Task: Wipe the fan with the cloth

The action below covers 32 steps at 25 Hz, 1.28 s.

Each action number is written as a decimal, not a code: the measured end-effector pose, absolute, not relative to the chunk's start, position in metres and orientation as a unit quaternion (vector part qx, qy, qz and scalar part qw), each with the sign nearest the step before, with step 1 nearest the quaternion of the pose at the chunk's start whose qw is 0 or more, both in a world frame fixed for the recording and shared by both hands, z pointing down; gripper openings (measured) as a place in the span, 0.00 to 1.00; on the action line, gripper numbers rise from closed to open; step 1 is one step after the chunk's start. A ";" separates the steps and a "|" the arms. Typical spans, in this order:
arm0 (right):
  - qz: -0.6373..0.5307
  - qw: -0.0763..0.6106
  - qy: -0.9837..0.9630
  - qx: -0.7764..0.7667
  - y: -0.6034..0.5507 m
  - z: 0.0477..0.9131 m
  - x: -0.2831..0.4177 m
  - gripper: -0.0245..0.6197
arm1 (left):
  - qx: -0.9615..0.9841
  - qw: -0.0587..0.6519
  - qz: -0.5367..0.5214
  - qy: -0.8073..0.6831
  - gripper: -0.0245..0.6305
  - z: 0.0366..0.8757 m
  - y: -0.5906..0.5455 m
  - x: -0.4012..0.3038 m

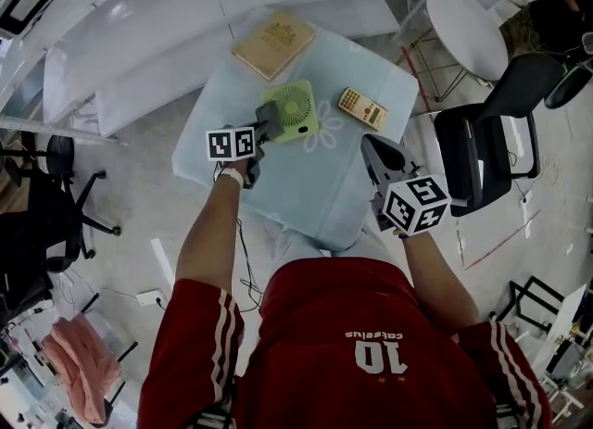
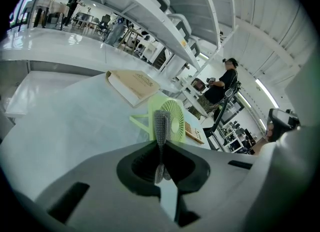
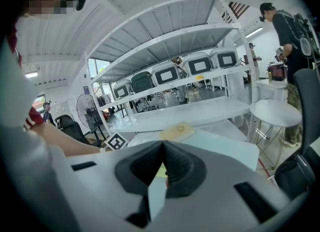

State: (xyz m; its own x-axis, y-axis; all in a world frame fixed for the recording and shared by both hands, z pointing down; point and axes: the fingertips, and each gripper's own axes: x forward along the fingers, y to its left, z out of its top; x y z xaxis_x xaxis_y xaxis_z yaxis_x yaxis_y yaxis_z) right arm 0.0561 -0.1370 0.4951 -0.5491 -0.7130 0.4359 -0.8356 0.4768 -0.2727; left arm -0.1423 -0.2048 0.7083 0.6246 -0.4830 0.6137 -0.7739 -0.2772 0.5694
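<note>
A small light-green desk fan (image 1: 296, 109) stands near the middle of the pale glass table (image 1: 320, 200). My left gripper (image 1: 267, 129) is shut on a grey knitted cloth (image 1: 270, 114), which it holds right against the fan's left side. In the left gripper view the cloth (image 2: 161, 125) sticks up as a narrow strip from the closed jaws (image 2: 161, 151), in front of the fan's round grille (image 2: 175, 118). My right gripper (image 1: 372, 146) hovers over the table's right part, apart from the fan. Its jaws (image 3: 163, 152) are shut with nothing between them.
A tan book (image 1: 273, 43) lies at the table's far edge and a gold calculator (image 1: 361, 108) to the right of the fan. A black office chair (image 1: 491, 145) and a round white table (image 1: 466, 27) stand at the right, white shelving (image 1: 139, 38) behind.
</note>
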 end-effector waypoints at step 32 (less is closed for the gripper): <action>0.236 0.117 -0.856 0.446 -0.120 0.493 0.027 0.05 | 0.777 0.461 0.129 -0.409 0.07 0.698 -0.174 -0.153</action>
State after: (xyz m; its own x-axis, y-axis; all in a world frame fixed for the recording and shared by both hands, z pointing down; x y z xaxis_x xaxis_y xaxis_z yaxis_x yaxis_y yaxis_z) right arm 0.0271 -0.1199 0.4927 -0.5753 -0.7075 0.4104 -0.8179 0.4917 -0.2987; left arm -0.1531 -0.1735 0.6981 0.6325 -0.5160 0.5776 -0.7541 -0.2398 0.6115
